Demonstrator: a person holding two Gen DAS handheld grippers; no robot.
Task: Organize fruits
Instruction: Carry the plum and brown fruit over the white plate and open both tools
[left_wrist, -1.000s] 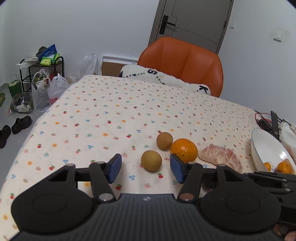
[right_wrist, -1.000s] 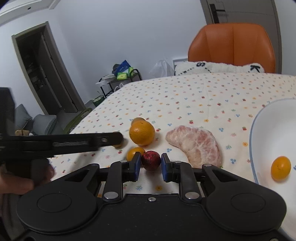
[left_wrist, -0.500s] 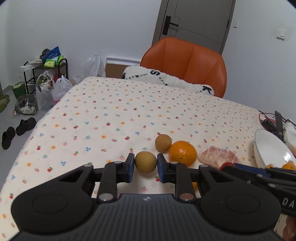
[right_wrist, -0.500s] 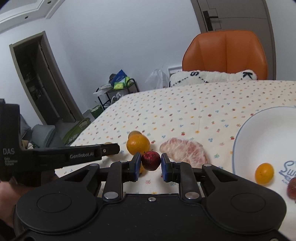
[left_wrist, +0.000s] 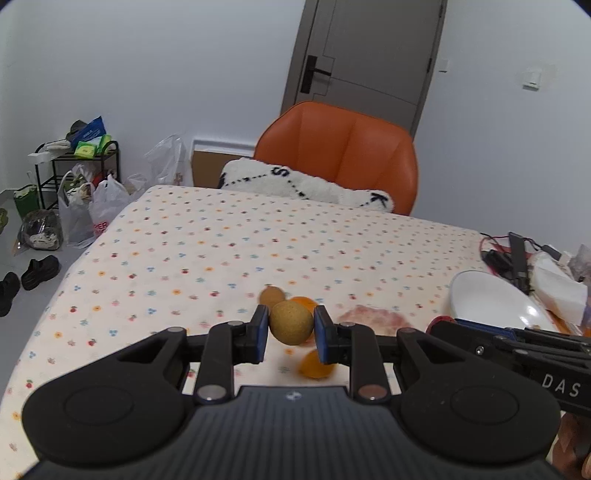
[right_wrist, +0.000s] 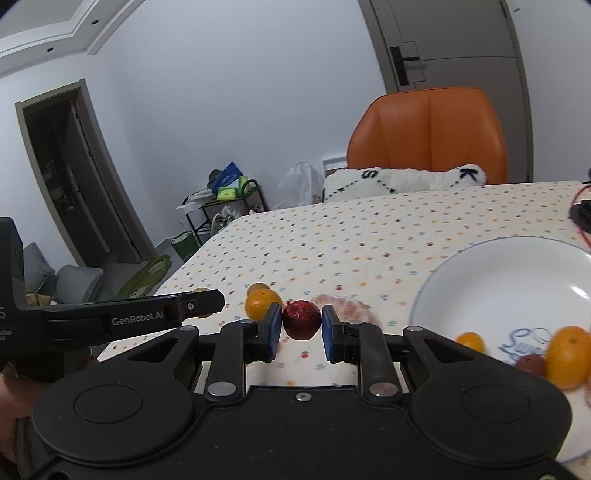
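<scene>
My left gripper (left_wrist: 290, 332) is shut on a round brown fruit (left_wrist: 290, 322), held above the dotted tablecloth. Below it lie a second brown fruit (left_wrist: 272, 295), a large orange (left_wrist: 303, 302), a small orange (left_wrist: 314, 365) and a peeled pomelo piece (left_wrist: 373, 319). My right gripper (right_wrist: 301, 328) is shut on a dark red fruit (right_wrist: 301, 319), lifted off the table beside the white plate (right_wrist: 509, 280). The plate holds a small orange (right_wrist: 470, 341), a bigger orange (right_wrist: 568, 356) and a dark red fruit (right_wrist: 531, 363). The left gripper's arm (right_wrist: 129, 314) crosses the right wrist view at left.
An orange chair (left_wrist: 338, 147) with a white cushion (left_wrist: 306, 182) stands at the table's far edge. Cables and a white packet (left_wrist: 554, 284) lie behind the plate (left_wrist: 487, 299). A rack and bags (left_wrist: 77, 199) stand on the floor at left.
The left gripper shut on the brown fruit and lifted it. The right gripper carried the red fruit up and rightward, nearer the plate.
</scene>
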